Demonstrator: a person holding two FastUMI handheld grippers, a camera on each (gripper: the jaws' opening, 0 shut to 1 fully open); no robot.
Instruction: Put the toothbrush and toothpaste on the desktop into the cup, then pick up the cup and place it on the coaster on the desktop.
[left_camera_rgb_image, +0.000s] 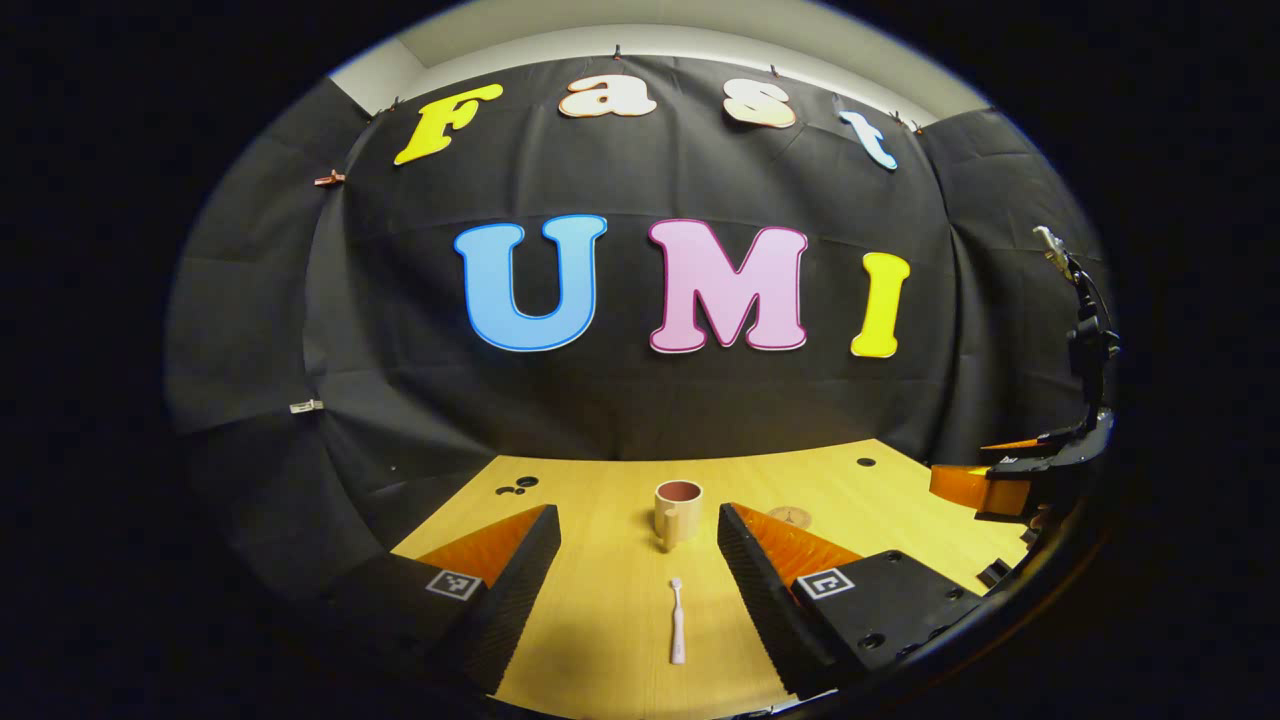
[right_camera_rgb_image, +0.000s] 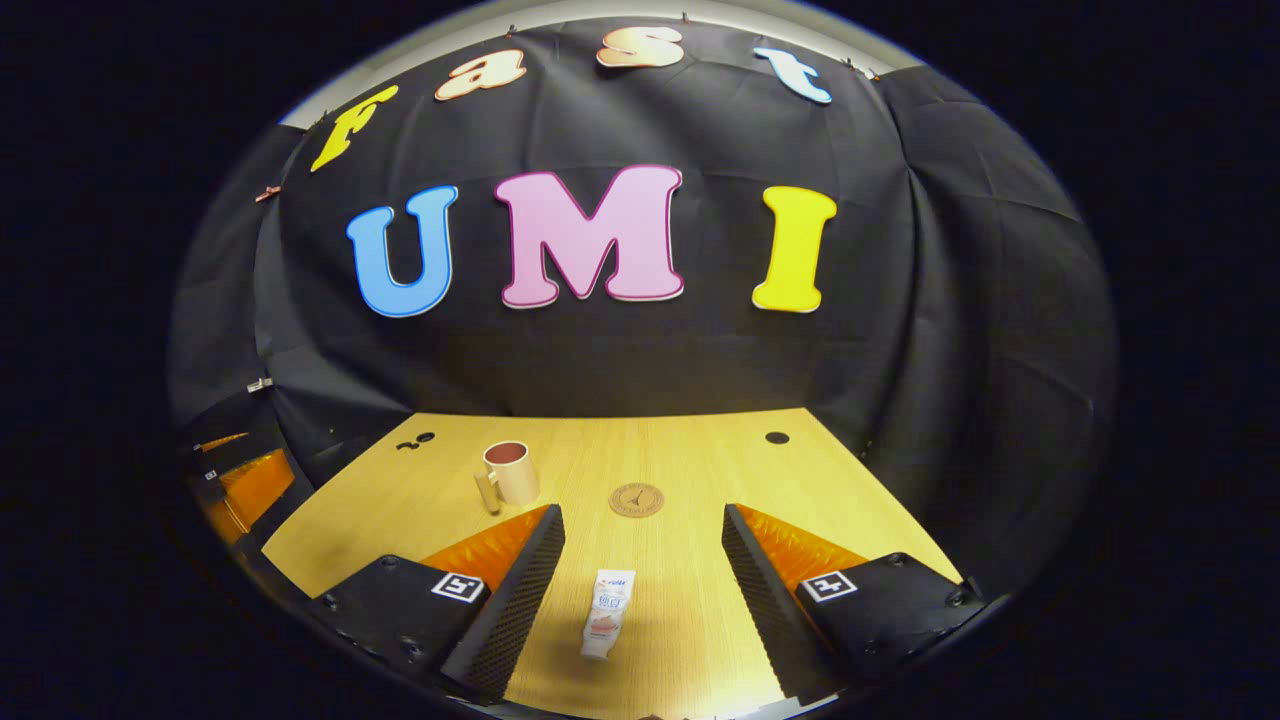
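the task looks to be at its very start: nothing sits in the cup (left_camera_rgb_image: 678, 508) yet, and both tools hang above the desk (right_camera_rgb_image: 700, 470) with their 2 fingers spread wide and nothing between them.

in the left gripper view, the left gripper (left_camera_rgb_image: 640, 590) is lined up over the toothbrush (left_camera_rgb_image: 677, 622), which lies flat on the desk between the fingers but untouched. its long axis runs near to far, the brush head at the far end pointing toward the cup, the handle toward the camera. the cup stands upright just beyond it, handle turned to the near side. the coaster (left_camera_rgb_image: 790, 516) lies to the right of the cup, partly hidden behind the right finger.

in the right gripper view, the right gripper (right_camera_rgb_image: 642, 590) hangs over the toothpaste (right_camera_rgb_image: 607, 627), which lies flat with its long axis also near to far, tilted a little; which end is the cap i cannot tell. the cup is far and left here, the coaster (right_camera_rgb_image: 636, 499) far and near centre, apart from the cup.

the next move likely calls for lowering 1 tool, closing across the narrow width of its item, then lifting and tipping it upright over the cup.
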